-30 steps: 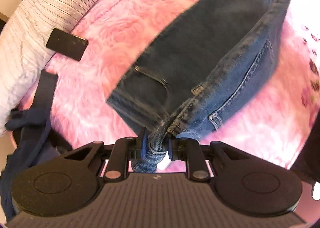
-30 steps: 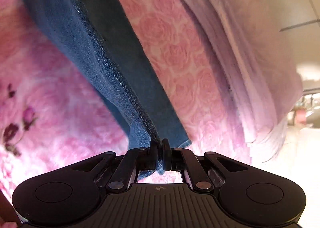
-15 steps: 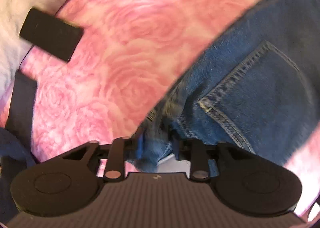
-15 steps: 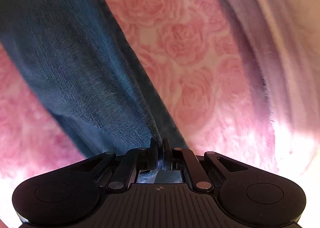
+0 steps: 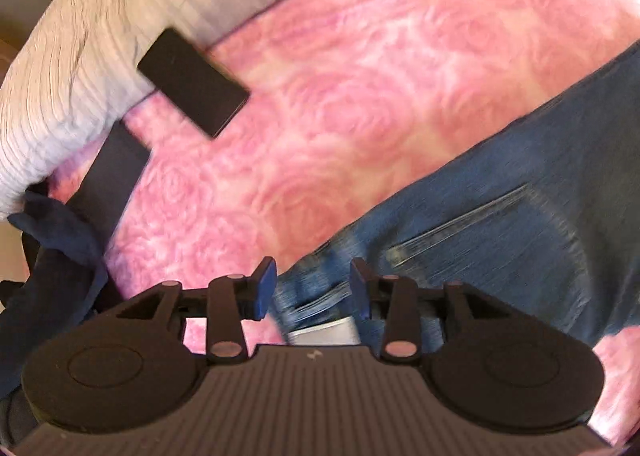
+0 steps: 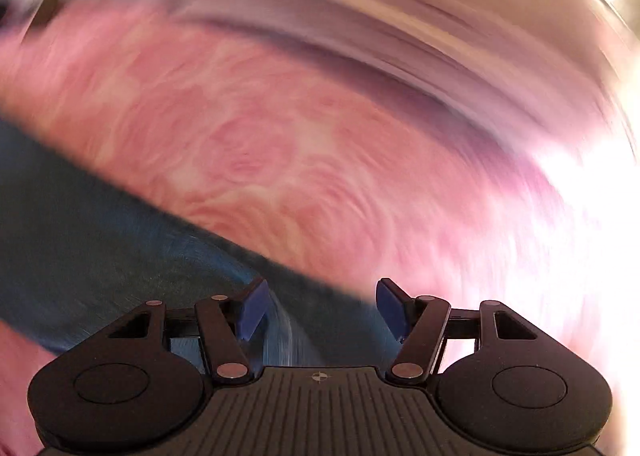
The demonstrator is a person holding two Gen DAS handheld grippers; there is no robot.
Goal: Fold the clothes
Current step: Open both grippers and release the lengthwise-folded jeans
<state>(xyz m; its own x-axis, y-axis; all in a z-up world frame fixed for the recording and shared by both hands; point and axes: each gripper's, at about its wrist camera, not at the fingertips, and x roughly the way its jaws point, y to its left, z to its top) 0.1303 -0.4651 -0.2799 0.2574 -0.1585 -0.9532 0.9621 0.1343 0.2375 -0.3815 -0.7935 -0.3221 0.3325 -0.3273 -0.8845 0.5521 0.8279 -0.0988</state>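
Jeans (image 5: 520, 223): blue denim, laid on the bed over a pink rose-patterned blanket (image 5: 360, 95).

Placement and hold:
- Left gripper (image 5: 313, 288): fingers (image 5: 264, 288) spread and opening, with the waistband end of the denim lying loose between them; pads not pressing on it. Judged a release, to leave that end resting on the blanket.
- Right gripper (image 6: 319, 310): fingers (image 6: 253, 310) spread wide and opening, the leg end of the denim (image 6: 100, 256) under and between them, no pinch visible. Judged the matching release at the other end.
- Both ends let go together, probably so that the garment settles flat without twisting.

Appearance of the garment:
- Mid-blue wash with a stitched back pocket outline facing up in the left wrist view.
- Bunched, paler folds at the waistband, beside a small white label.
- Darker, even weave along the leg in the right wrist view.
- Edges softened by motion blur; layer count not discernible.

Surroundings:
- Flat black rectangular object (image 5: 192, 83) at the blanket's far edge, well apart from the denim.
- White ribbed bedcover (image 5: 80, 55) behind it.
- Dark navy garment (image 5: 52, 268) at the left edge.
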